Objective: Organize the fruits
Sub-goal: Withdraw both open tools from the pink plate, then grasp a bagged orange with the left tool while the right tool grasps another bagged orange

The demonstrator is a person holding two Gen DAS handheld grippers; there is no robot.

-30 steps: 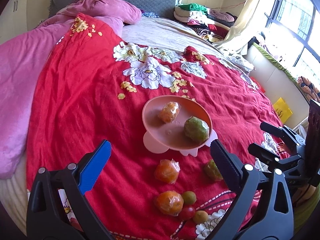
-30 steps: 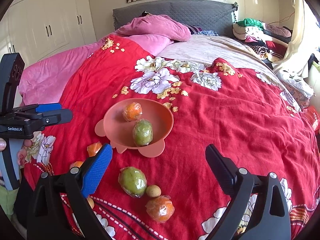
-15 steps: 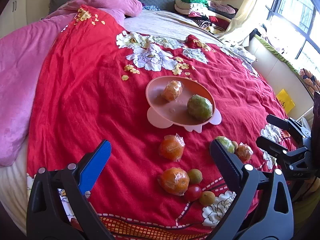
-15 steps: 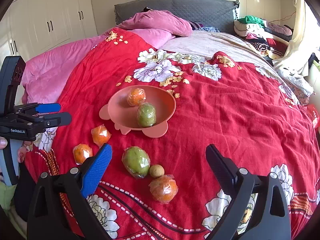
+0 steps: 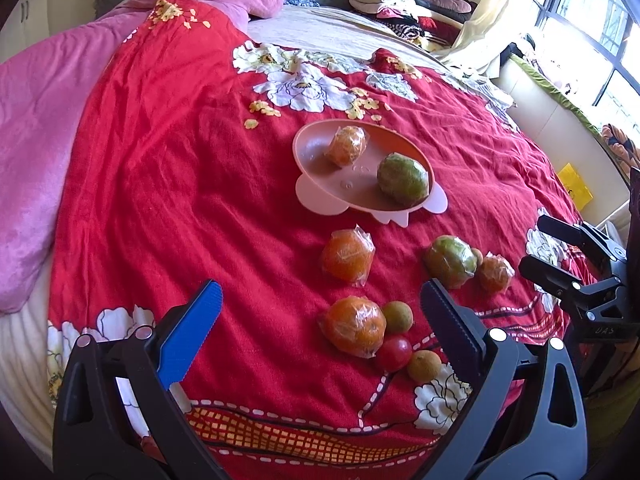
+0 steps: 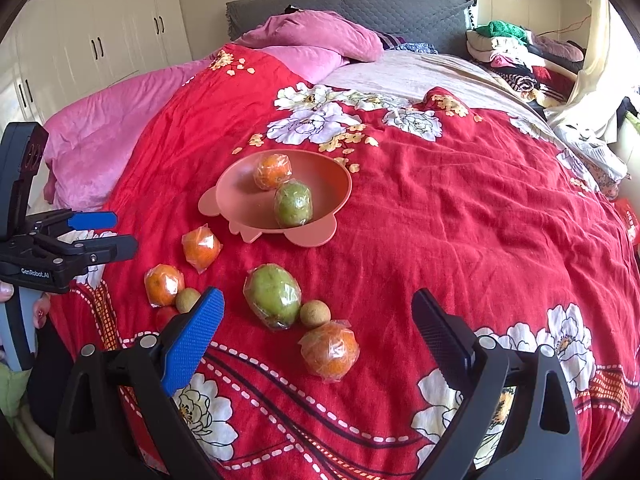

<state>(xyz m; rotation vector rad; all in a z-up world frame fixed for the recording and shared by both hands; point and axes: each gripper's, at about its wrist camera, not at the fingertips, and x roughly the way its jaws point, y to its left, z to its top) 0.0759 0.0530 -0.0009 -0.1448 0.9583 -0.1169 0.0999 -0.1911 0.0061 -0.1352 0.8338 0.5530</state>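
Right gripper (image 6: pixel 316 320): spread wide, nothing between the fingers, hanging above the near fruit cluster. Left gripper (image 5: pixel 320 312): also spread wide and empty, over its own cluster at the bed's near edge.

Pink bowl (image 6: pixel 320 168) mid-bed on the red quilt (image 6: pixel 460 208); holds a wrapped orange (image 6: pixel 273 170) and a wrapped green fruit (image 6: pixel 293 205), touching each other. Still loose on the quilt: green wrapped fruit (image 6: pixel 273 295) touching a small brown fruit (image 6: pixel 315 313), wrapped orange (image 6: pixel 330 349) just beside them. Nearer the left gripper: wrapped orange (image 5: pixel 347 255) alone, wrapped orange (image 5: pixel 354 325) touching a small green-brown fruit (image 5: pixel 397 317), a red tomato (image 5: pixel 394 353) and another small brown one (image 5: pixel 424 365).

Likely step: next pick for the bowl. Suggested for the right side: wrapped orange nearest the fingers, or the big green one. Straddle the widest part, close on the fruit body rather than on loose film; the wrap looks slippery and may tear or slide. Come down vertical to avoid nudging the touching brown fruit. Soft quilt gives way, so no pressing down. Drop into the bare side of the bowl, low release, to avoid rolling the two already in. Keep the two grippers to separate clusters to avoid a clash.
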